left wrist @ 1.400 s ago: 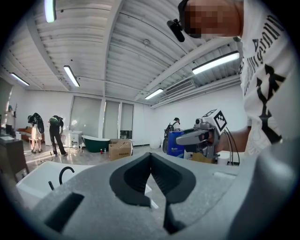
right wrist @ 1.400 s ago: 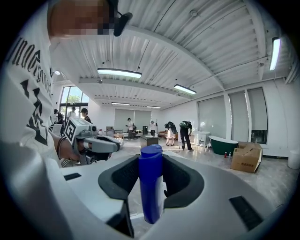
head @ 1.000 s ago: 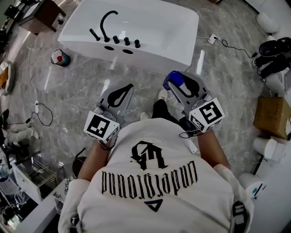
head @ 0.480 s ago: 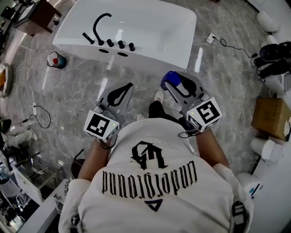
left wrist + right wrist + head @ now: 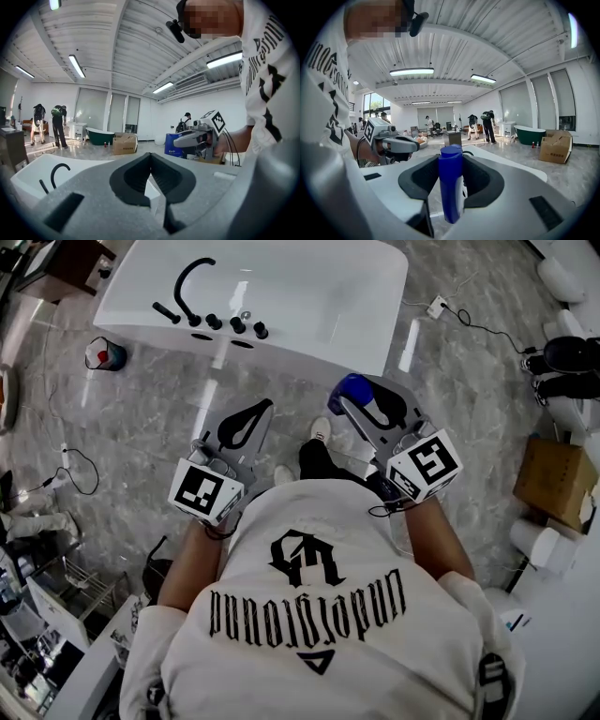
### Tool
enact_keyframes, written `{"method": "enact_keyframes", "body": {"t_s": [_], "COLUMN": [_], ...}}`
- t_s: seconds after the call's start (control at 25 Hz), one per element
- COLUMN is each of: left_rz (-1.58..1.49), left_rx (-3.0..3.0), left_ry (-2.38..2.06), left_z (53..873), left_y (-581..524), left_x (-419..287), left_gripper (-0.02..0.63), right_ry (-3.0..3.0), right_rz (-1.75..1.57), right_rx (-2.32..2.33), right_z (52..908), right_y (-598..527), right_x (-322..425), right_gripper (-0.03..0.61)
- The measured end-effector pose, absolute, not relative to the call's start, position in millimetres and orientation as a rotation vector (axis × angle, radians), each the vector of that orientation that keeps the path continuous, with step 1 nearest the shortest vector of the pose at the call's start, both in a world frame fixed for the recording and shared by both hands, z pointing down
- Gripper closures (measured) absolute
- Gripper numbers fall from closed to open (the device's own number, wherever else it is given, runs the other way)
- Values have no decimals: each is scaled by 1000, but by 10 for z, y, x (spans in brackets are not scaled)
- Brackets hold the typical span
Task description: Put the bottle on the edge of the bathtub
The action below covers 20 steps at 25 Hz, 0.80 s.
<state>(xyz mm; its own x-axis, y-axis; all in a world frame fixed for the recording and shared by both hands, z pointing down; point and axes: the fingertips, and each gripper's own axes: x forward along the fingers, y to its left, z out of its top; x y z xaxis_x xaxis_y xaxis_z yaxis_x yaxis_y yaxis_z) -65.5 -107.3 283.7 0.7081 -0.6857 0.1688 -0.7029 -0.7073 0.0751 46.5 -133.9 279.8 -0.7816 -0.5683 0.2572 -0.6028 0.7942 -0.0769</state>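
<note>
Both grippers have advanced toward the white bathtub [image 5: 309, 306]: the right gripper [image 5: 373, 413] stays clamped on the upright blue bottle [image 5: 450, 187], and the left gripper [image 5: 151, 157] has its jaws together on nothing. Bottle and tub rim are nearer than a second ago, with marble floor [image 5: 281, 390] between them. Carrying looks nearly over; setting down on the rim remains

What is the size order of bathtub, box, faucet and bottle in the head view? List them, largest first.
1. Bathtub.
2. Box.
3. Faucet and bottle: unsure. The faucet is thin, and the bottle is partly hidden in the right claw and nearer the camera.
</note>
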Motion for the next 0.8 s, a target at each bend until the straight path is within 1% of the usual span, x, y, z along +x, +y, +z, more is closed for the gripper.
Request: {"method": "enact_keyframes", "body": {"t_s": [0.52, 0.8], "left_rz": [252, 291], "left_rx": [2715, 2674], "left_ry": [-1129, -1118], "left_z": [3310, 3586], "left_y": [-1828, -2071], "left_x": [-406, -340], "left_gripper": [598, 598], "right_ry": [-2725, -2707], "right_rz": [301, 318], "right_rx": [823, 777], "right_z": [3293, 3543], "right_y": [-2133, -2377], "right_x": [613, 622], "right_gripper": [422, 422]}}
